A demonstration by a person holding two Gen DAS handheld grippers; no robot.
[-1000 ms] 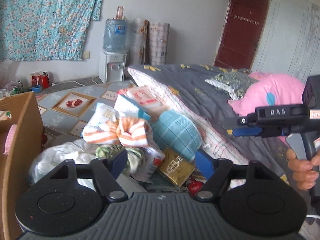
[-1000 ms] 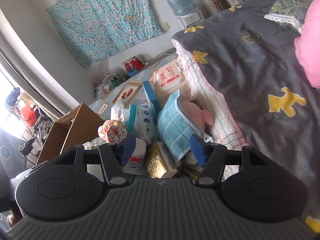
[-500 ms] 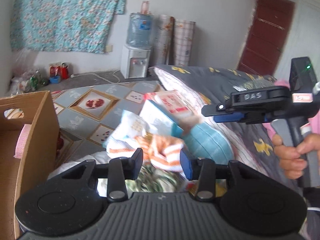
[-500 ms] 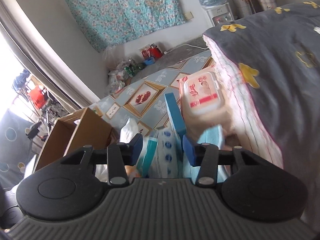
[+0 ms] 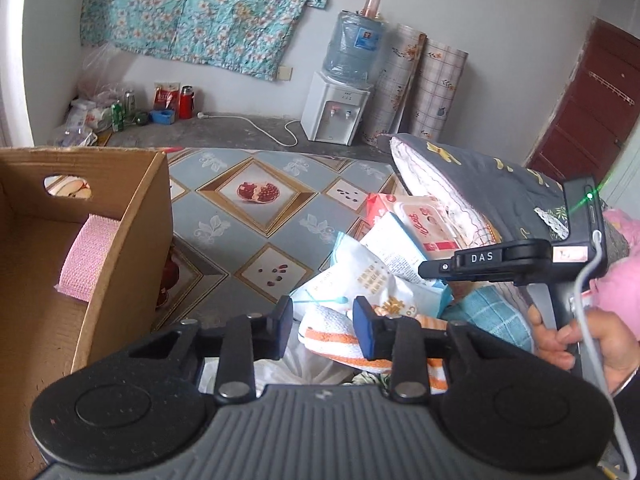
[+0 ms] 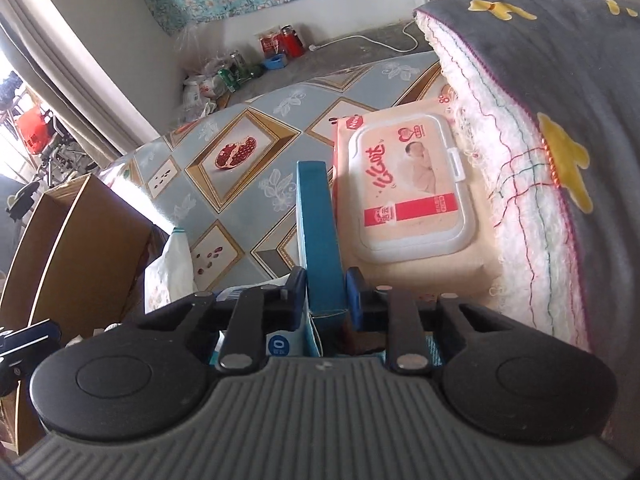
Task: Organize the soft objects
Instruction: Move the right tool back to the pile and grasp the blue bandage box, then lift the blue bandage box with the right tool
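Patterned vinyl flooring [image 5: 256,216] with pomegranate tiles is spreading out beside a bed draped in a grey quilt [image 6: 560,80], and a heap of soft things is lying against the bed's edge. Over that heap the left gripper [image 5: 324,326] is hovering with its fingers spread, an orange-striped cloth [image 5: 332,336] showing in the gap below them. Just right of it, the right gripper [image 6: 326,300] is pinching the narrow edge of a blue box [image 6: 318,232], which is standing upright and touching a pink wet-wipes pack [image 6: 408,200] lying flat against the quilt. An open cardboard box [image 5: 132,240] is sitting well to the left, a pink knitted cloth [image 5: 86,256] leaning inside against its wall.
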